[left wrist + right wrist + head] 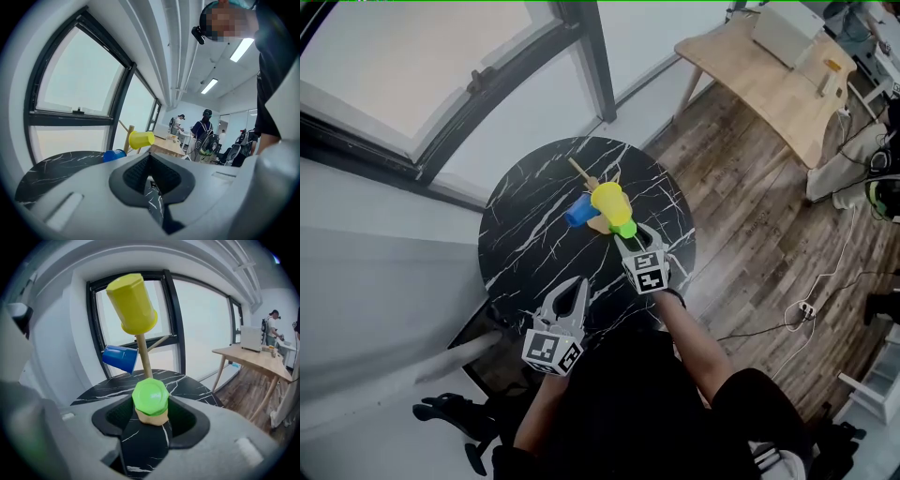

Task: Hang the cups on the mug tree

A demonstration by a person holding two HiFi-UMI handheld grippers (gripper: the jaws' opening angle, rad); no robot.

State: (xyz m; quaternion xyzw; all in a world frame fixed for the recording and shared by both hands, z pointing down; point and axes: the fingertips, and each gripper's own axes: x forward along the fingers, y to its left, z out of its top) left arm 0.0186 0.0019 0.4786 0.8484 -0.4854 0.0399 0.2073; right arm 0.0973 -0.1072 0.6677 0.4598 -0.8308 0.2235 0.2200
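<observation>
A wooden mug tree stands near the middle of the round black marble table. A yellow cup caps its top, a blue cup hangs on the left side, and a green cup hangs on the near side. My right gripper is open just in front of the green cup. In the right gripper view the green cup sits between the jaws with a gap on each side, under the yellow cup and the blue cup. My left gripper is shut and empty over the table's near edge.
A light wooden table stands at the far right on the plank floor. A dark window frame runs behind the marble table. Cables lie on the floor to the right, and a chair base is at the lower left.
</observation>
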